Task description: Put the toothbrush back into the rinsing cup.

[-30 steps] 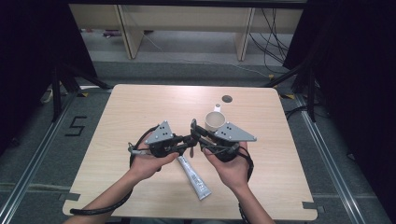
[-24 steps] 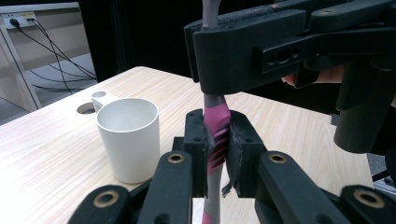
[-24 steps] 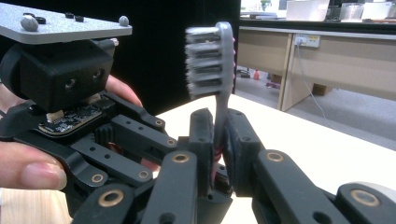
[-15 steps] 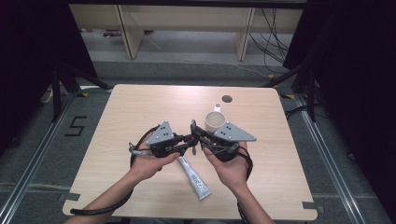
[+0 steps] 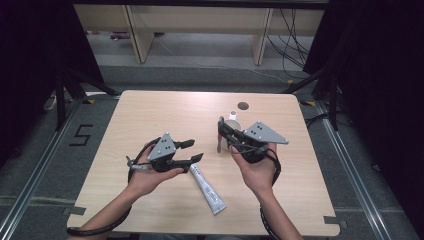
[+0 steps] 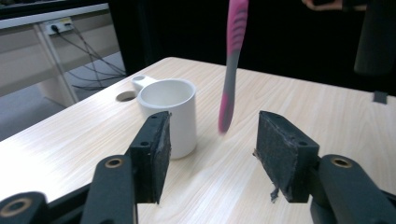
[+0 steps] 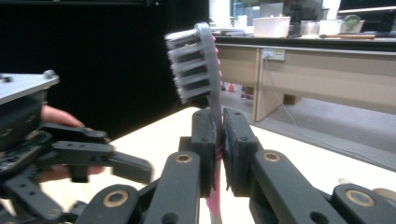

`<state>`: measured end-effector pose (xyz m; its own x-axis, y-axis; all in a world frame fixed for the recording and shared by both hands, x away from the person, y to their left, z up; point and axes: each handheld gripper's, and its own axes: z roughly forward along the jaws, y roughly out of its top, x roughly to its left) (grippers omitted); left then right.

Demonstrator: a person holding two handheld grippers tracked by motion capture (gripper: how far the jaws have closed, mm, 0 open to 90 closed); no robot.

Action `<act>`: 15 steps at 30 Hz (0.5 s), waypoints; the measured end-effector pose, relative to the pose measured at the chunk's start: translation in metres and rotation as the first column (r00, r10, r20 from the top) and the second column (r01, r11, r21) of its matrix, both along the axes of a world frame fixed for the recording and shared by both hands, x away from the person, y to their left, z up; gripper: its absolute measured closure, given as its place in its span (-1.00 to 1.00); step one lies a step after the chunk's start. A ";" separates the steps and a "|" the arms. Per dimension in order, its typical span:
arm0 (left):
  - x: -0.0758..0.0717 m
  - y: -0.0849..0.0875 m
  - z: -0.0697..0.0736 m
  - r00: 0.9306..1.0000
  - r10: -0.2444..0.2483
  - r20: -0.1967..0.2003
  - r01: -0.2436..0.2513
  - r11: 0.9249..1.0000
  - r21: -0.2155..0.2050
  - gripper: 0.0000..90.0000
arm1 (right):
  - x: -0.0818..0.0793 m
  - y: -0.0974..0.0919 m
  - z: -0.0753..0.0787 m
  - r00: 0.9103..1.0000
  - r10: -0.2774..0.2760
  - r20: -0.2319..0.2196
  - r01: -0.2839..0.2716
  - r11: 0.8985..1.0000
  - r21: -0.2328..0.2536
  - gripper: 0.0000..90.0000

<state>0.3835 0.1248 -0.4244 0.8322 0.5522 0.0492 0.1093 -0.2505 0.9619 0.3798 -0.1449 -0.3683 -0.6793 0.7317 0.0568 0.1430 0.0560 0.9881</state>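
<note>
My right gripper (image 5: 220, 134) is shut on a pink and grey toothbrush (image 7: 194, 63), held upright with the bristle head above the jaws (image 7: 219, 135); its handle (image 5: 218, 146) hangs below. A white mug (image 5: 231, 121) stands just behind that gripper. My left gripper (image 5: 192, 150) is open with nothing between its jaws, which have just been opening. In the left gripper view the toothbrush (image 6: 231, 70) hangs beyond the gripper (image 6: 212, 140), beside the mug (image 6: 170, 109). A white toothpaste tube (image 5: 207, 189) lies on the table under the left gripper's tips.
The wooden table (image 5: 150, 115) has a round cable hole (image 5: 243, 105) behind the mug. My left gripper (image 7: 79, 154) shows at the left of the right gripper view. Dark stands and cables lie on the floor around the table.
The two grippers, together at mid-table before, have drawn apart. The left one let go of the toothbrush, opened and moved left. The right one moved right, keeping the toothbrush.
</note>
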 end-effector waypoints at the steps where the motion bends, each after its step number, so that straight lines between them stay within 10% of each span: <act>1: 0.000 0.004 -0.001 1.000 0.008 0.002 -0.008 1.000 0.006 -0.03 | 0.001 -0.002 0.001 1.000 -0.014 -0.002 0.014 1.000 0.009 0.87; 15: -0.004 0.057 -0.025 0.989 0.147 -0.022 -0.148 0.989 -0.022 -0.10 | 0.021 -0.017 0.012 0.995 -0.096 0.000 0.096 0.995 0.026 0.87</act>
